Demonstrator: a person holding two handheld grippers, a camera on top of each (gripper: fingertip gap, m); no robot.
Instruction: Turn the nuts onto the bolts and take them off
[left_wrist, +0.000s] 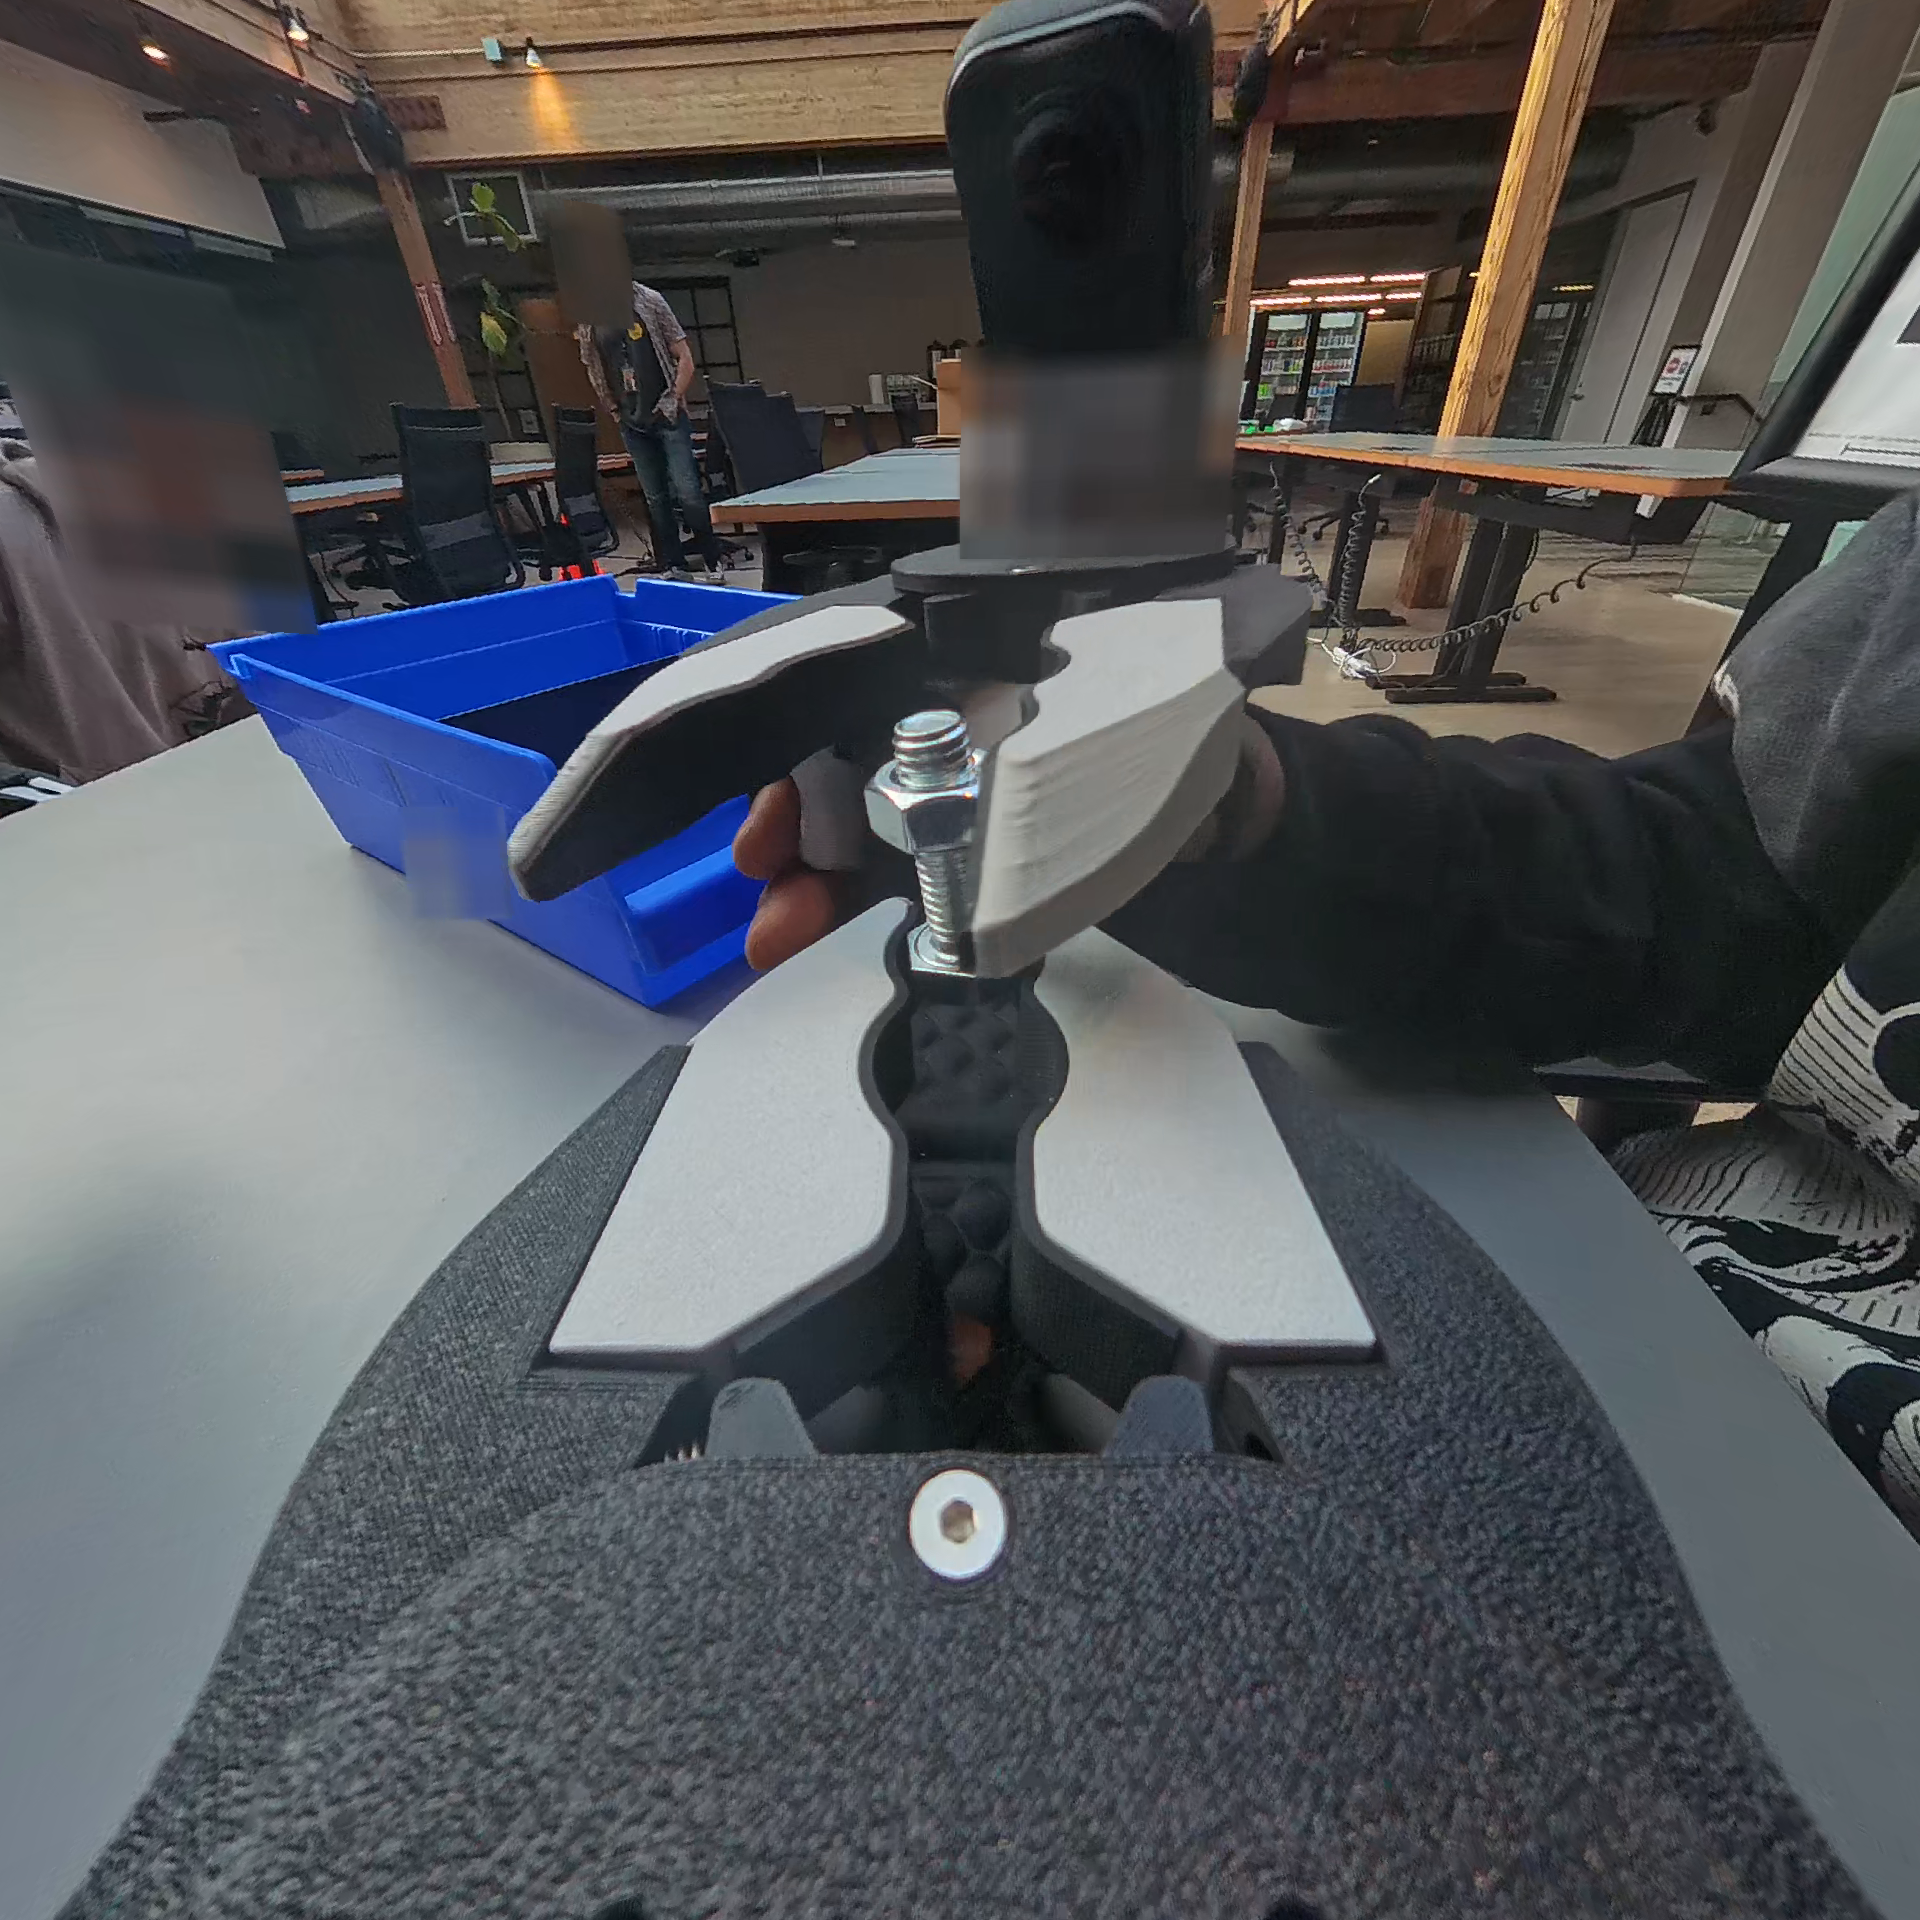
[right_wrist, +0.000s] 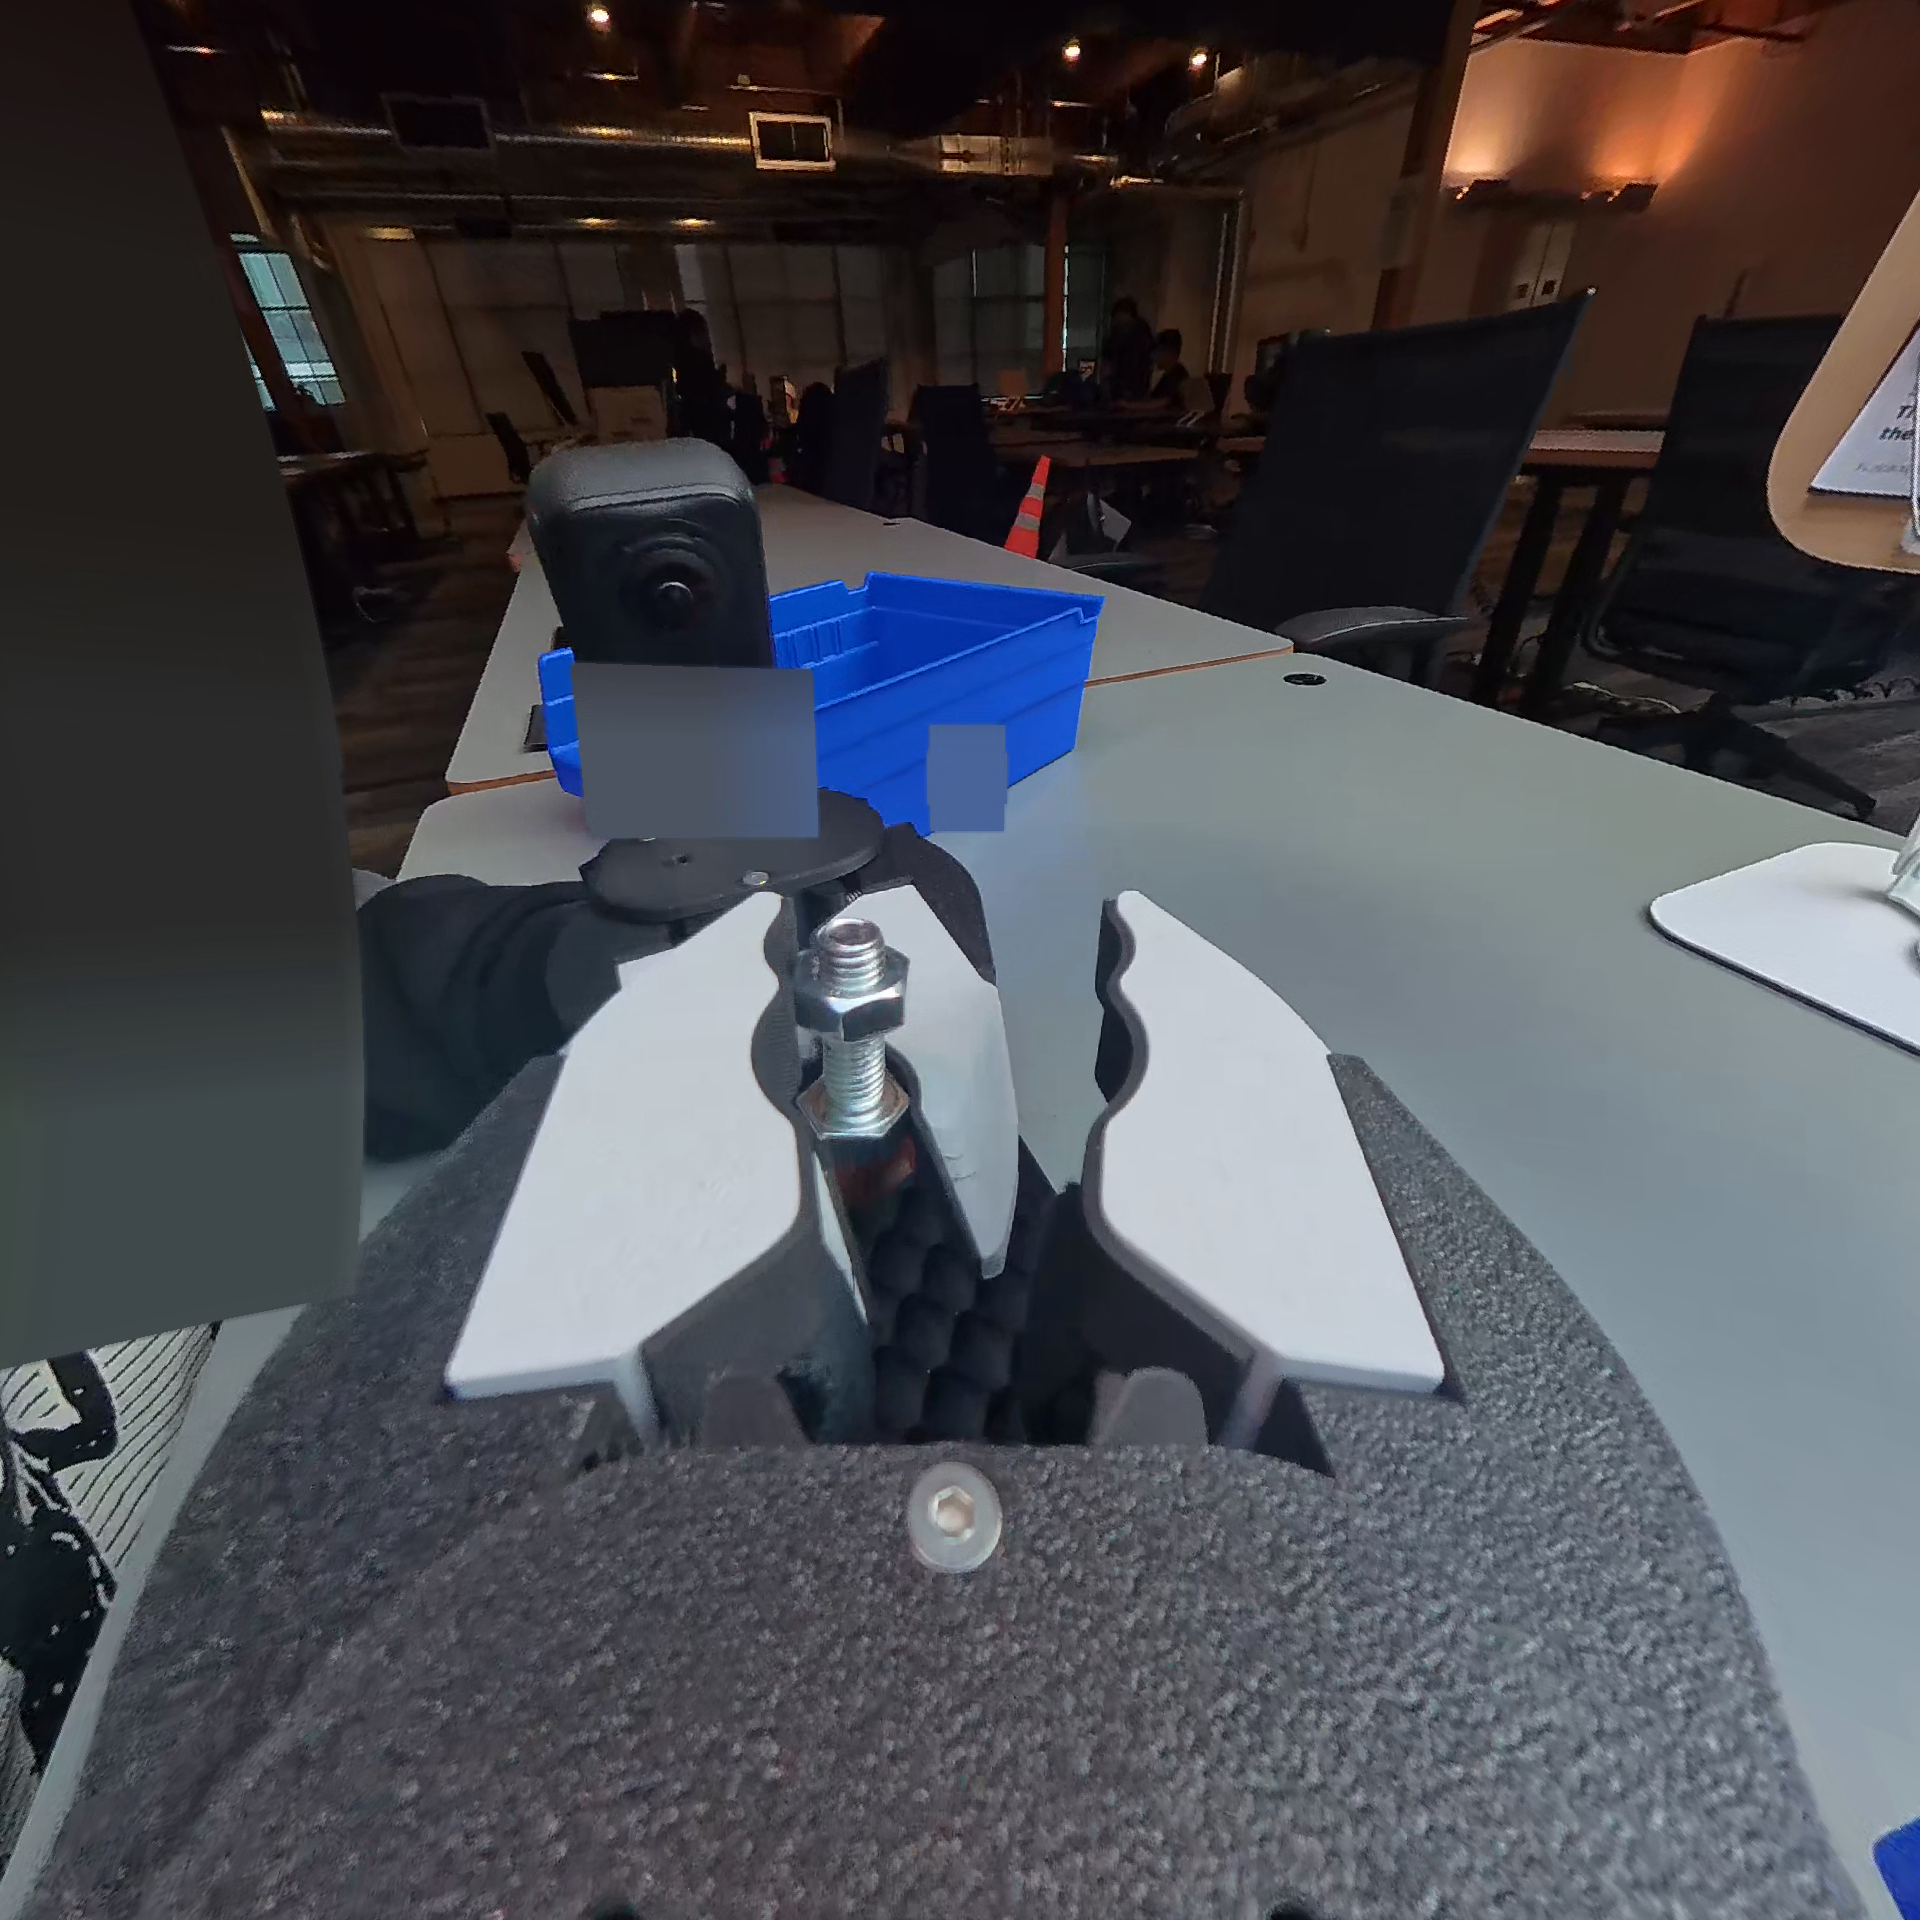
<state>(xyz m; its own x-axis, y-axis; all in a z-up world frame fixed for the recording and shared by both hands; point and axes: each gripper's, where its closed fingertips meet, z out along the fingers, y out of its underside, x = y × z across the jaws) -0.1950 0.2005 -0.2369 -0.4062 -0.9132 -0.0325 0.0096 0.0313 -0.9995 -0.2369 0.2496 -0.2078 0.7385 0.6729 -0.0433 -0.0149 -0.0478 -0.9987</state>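
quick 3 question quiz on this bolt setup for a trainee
1. True or false: the right gripper is shut on the nut.
2. How does the bolt stand? A: upright, threaded end up. B: level. C: threaded end down.
3. Fill in: the left gripper is shut on the ____.

Key:
1. False: its jaws stand open on either side of the nut.
2. A.
3. bolt, held at its lower end.
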